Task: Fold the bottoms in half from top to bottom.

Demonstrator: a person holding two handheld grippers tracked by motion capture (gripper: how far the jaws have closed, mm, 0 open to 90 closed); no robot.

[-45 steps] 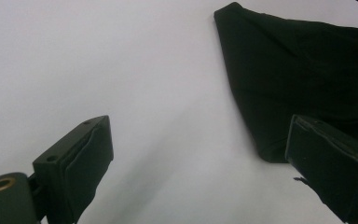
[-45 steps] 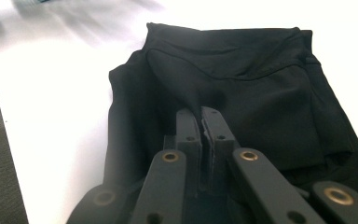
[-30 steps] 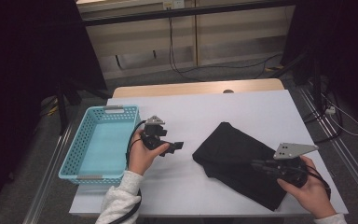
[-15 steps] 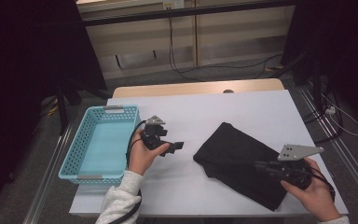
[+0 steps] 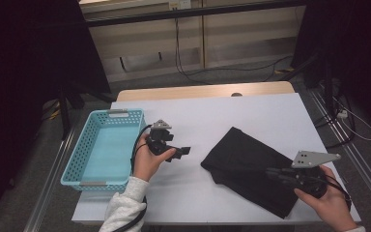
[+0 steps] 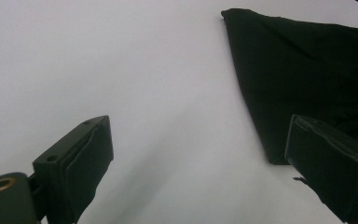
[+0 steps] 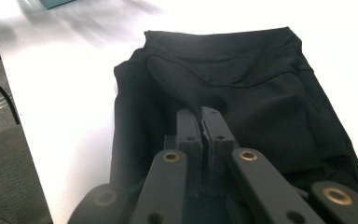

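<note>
- My right gripper [image 7: 200, 114] has its jaws pressed together over the near end of the folded black cloth garment [image 5: 251, 166]; I cannot tell from its own view whether a thin layer of fabric is pinched between the pads or whether they have closed on nothing.
- My left gripper [image 5: 183, 151] hangs over bare white tabletop [image 5: 222, 116] with its jaws wide apart and nothing between them, pointing toward the garment's left corner [image 6: 279, 84].
- The garment lies flat on the right half of the table, set at a slant, well apart from the light blue plastic mesh basket [image 5: 79, 159] at the left edge.
- I judge it soft, limp and light: it will sag and unfold as soon as one point is lifted, and it will not break or slip out of rubber pads easily.
- A single layer would peel away from the rest, so I would grip a folded edge or corner through all layers.
- Best hold, as I see it: right jaws on the near edge, left jaws on the left corner, so both lift together and the fold stays.
</note>
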